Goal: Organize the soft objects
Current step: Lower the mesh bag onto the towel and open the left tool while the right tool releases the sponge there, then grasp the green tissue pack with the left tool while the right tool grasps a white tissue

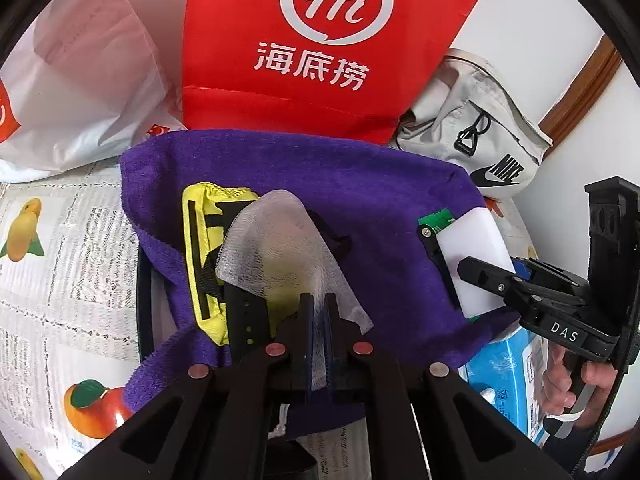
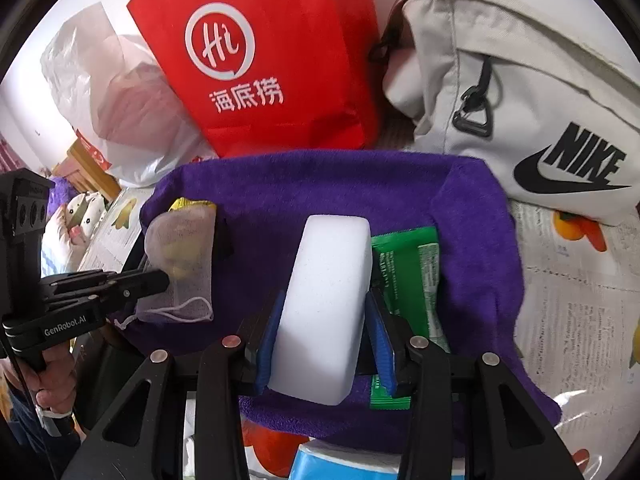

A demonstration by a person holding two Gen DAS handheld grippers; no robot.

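Holding: right claw (image 2: pixel 324 344) clamped on white sponge (image 2: pixel 328 300), long axis toward 12 o'clock; left claw (image 1: pixel 318 344) shut on mesh pouch (image 1: pixel 276 248); purple towel (image 2: pixel 400 188) directly beneath.

White wall (image 1: pixel 560 20) behind; wooden trim (image 1: pixel 588 88); fruit-print tablecloth (image 1: pixel 60 280); daylight.

Left gripper (image 1: pixel 319 312) points steeply down, jaws pinched shut – right gripper (image 2: pixel 324 332) likewise angled, jaws partly apart, clamping

A home bedroom: plush toys (image 2: pixel 80 208), shopping bags (image 2: pixel 264 64), fruit-print tablecloth (image 1: pixel 60 280).
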